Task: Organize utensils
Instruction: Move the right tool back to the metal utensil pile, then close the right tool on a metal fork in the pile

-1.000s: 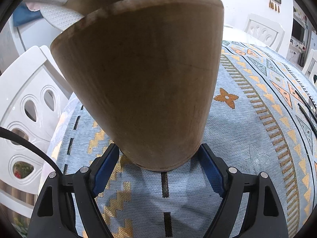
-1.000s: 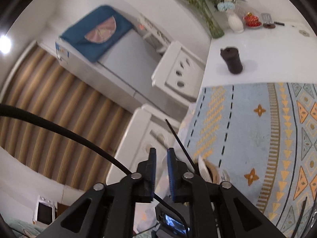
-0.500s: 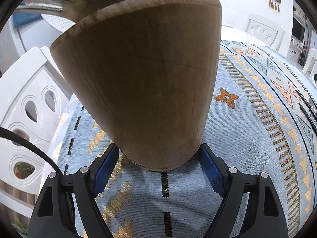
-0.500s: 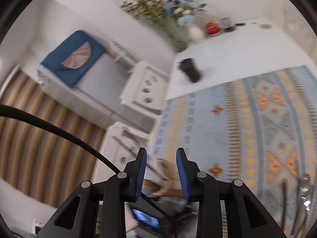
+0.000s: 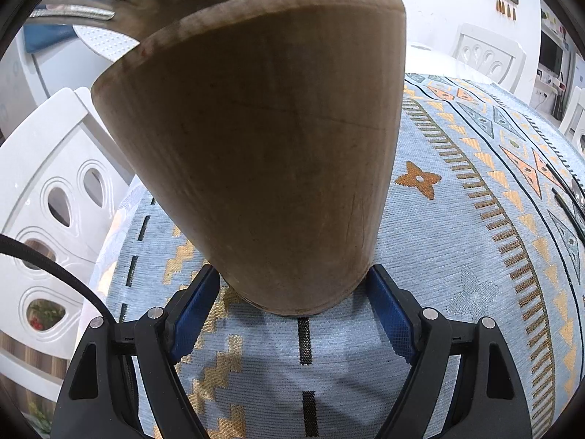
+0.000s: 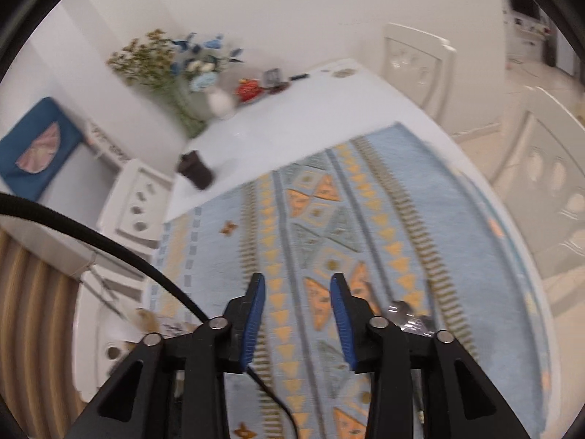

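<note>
1. Left gripper (image 5: 294, 294): blue pads pinch the base of the tall tapered brown wooden utensil cup (image 5: 263, 153), which leans toward eleven o'clock on the pale blue patterned woven cloth (image 5: 457, 256). Grip and place are unchanged from a second ago.
2. A steel fork (image 5: 91, 0) rises out of the cup's rim at eleven o'clock.
3. Right gripper (image 6: 297, 323): a second ago nearly pressed together above the cup; now swung out over the cloth, jaws opening, nothing between them.
4. Shiny cutlery (image 6: 407, 316) lies on the cloth at four o'clock of the right pads, blurred.
5. Judgement: one utensil delivered; the right gripper is apparently heading for the next. Motion blur makes alignment uncertain.
</note>
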Available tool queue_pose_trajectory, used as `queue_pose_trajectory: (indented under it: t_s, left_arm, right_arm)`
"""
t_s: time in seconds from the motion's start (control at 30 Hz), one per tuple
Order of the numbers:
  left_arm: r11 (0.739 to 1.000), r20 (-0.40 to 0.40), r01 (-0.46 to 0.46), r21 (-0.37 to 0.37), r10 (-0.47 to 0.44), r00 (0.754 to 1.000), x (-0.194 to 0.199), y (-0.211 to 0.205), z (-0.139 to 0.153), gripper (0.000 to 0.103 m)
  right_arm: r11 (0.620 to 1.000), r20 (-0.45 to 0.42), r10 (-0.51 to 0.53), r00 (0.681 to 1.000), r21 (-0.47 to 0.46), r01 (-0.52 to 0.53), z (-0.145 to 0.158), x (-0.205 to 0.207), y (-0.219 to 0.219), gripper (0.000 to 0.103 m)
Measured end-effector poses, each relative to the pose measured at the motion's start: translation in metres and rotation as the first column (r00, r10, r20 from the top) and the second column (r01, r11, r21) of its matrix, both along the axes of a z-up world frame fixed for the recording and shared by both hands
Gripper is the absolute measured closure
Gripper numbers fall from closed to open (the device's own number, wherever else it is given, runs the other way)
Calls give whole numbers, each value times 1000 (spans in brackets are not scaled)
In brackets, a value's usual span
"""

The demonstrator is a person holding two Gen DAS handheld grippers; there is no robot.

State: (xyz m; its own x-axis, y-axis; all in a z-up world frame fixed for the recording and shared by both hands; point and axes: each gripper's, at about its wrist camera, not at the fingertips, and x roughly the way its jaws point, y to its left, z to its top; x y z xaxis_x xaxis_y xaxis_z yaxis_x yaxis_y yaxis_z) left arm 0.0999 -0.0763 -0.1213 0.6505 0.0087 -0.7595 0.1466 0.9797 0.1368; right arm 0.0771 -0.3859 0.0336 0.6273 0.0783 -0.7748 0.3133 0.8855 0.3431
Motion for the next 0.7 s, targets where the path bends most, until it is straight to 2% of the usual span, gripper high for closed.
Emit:
queue_pose_trajectory:
  t_s: [0.13,0.27,0.33,0.47,0.5,0.7]
  left_arm:
    - [1000,0,1,0,-1,1000,0,0,0,20]
    - [1000,-1,1,-2,-1,1000,-1,-1,0,20]
    - [1000,-3,0,-3,0,1000,-1,-1,0,19]
    - [1000,-3,1,-3,-1,1000,0,0,0,19]
    - [1000,-3,1,-3,-1,1000,0,0,0,19]
    - [1000,-3,1,-3,-1,1000,0,0,0,19]
  right_arm:
    - [998,-127,-69,990,1,70,-37,-5,-20,65]
    - [990,-275,-135,952,3,141,-80,-8,-43,65]
    - [988,-321,-149,935,-4,156,-94,-10,-49,65]
    - [985,-379,-174,909,-50,167,-113,-16,-54,65]
    - [985,-389,-173,905,-67,160,-117,-17,-54,68]
    - [989,-431,-144,891,-100,111,-134,-17,-50,70]
